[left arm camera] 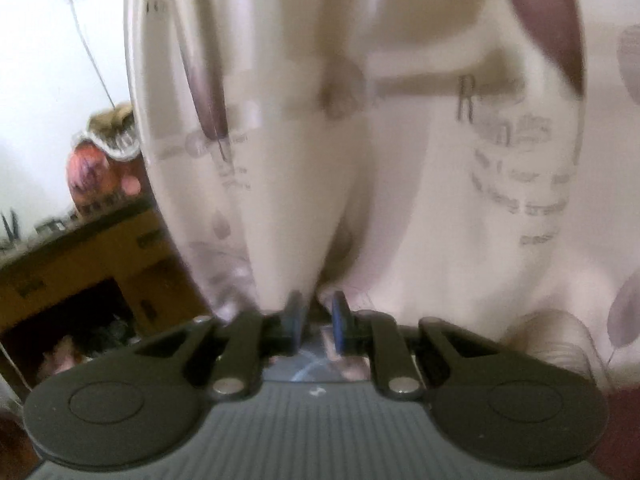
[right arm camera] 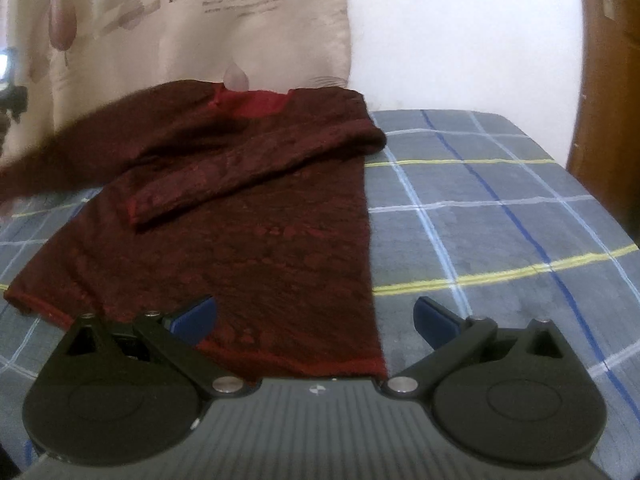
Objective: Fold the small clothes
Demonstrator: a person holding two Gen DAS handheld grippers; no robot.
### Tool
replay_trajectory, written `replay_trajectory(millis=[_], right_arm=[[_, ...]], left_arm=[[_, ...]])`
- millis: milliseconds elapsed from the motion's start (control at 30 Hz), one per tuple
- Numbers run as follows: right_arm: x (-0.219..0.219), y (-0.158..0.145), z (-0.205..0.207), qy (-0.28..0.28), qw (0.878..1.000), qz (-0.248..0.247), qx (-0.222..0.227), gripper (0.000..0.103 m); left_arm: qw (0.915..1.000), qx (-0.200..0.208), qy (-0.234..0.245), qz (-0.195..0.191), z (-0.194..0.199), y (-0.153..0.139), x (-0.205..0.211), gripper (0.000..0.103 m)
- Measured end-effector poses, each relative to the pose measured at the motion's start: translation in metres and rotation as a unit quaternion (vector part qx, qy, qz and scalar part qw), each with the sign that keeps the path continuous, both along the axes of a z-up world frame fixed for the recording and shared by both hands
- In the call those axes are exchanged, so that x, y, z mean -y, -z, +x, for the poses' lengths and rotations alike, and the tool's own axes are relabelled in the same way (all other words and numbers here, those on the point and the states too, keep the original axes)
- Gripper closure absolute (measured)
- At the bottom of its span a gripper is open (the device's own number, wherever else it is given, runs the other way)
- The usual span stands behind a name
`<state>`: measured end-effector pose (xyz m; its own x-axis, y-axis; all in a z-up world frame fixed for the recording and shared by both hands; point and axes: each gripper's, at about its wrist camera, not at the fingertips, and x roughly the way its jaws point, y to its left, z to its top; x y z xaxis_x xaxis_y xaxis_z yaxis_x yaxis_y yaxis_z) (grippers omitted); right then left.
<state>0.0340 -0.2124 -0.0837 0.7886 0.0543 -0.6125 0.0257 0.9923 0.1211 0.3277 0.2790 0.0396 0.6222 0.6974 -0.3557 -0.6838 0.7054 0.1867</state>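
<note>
Nearest the right wrist camera, the right gripper [right arm camera: 314, 318] is hovering with its jaws spread wide and nothing between them, its blue pads [right arm camera: 196, 316] standing over the near hem of the dark red sweater [right arm camera: 256, 240]. The sweater is lying flat on the bed [right arm camera: 500, 220], which is wearing a grey-blue checked cover with white, blue and yellow lines. The hem is running along the bed's near edge, and the neckline [right arm camera: 250, 104] is lying at the far edge, against the curtain [right arm camera: 200, 36]. One sleeve [right arm camera: 248, 164] is lying folded across the chest, its cuff pointing toward the bed's left side. The other sleeve [right arm camera: 44, 160] is reaching out past the left edge of the view, blurred; what is holding it cannot be told from this view. The bed's right half is lying bare of clothing. The cream curtain, printed with mauve leaves and lettering, is hanging behind the far edge, beside a white wall [right arm camera: 460, 40] and a brown wooden door [right arm camera: 612, 80].

In the left wrist view, the left gripper [left arm camera: 316, 320] is facing the same curtain [left arm camera: 400, 160] at close range, all heavily blurred. Its jaws are standing almost closed; whether cloth is caught between them cannot be told. At the left, a wooden cabinet [left arm camera: 100, 256] is standing against the wall.
</note>
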Motion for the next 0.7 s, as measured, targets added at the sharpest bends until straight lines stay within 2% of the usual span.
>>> replay_trajectory(millis=[100,200,333,400,467,567,600,700], right_arm=[[-0.003,-0.003,0.008,-0.012,1.0,0.004,0.002,0.0],[-0.003,-0.013,0.02,-0.039,0.999,0.016,0.02,0.0],[-0.013,-0.025,0.054,-0.113,0.993,0.014,0.043,0.0],[-0.027,-0.033,0.074,-0.156,0.986,0.003,0.059,0.0],[-0.049,-0.039,0.091,-0.206,0.975,-0.033,0.081,0.0],[-0.085,-0.038,0.11,-0.287,0.948,-0.097,0.097,0.0],[-0.096,-0.034,0.114,-0.311,0.938,-0.119,0.1,0.0],[-0.122,-0.02,0.123,-0.355,0.905,-0.206,0.115,0.001]], left_arm=[[0.9996,0.024,-0.002,-0.01,-0.009,0.005,-0.008,0.088],[0.9935,0.074,0.044,-0.075,-0.045,0.004,-0.007,0.088],[0.9813,0.086,0.12,-0.124,-0.109,0.019,0.029,0.087],[0.9755,0.067,0.154,-0.142,-0.14,0.034,0.053,0.087],[0.9657,0.052,0.188,-0.172,-0.163,0.05,0.069,0.087],[0.9442,0.018,0.247,-0.217,-0.19,0.078,0.097,0.086],[0.9406,0.009,0.262,-0.216,-0.195,0.085,0.105,0.086],[0.9393,0.0,0.282,-0.195,-0.21,0.11,0.125,0.086]])
